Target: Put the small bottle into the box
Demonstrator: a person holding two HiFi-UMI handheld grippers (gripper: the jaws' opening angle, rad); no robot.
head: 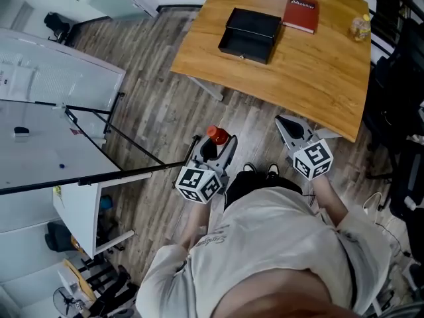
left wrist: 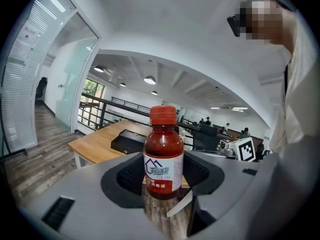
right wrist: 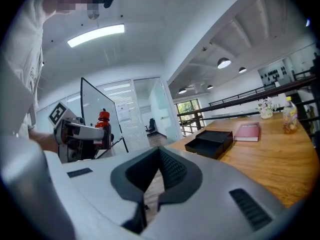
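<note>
In the head view, the person stood on the wood floor well apart from the light wooden table (head: 311, 78), where the open black rectangular box (head: 250, 35) sat near a red book (head: 301, 13). The left gripper (head: 213, 148) carried the small dark-red bottle with the red cap (head: 216, 136) upright. The right gripper (head: 290, 128) was held beside it. In the left gripper view, the jaws were clamped on the bottle's labelled body, low down, with the cap standing clear above them. The box lay far ahead on the table. In the right gripper view, the jaws were closed together with nothing between them. The carry probably called for keeping the bottle upright and the clamp firm, approaching the box from above its open compartment, and releasing only once the base rested inside.
</note>
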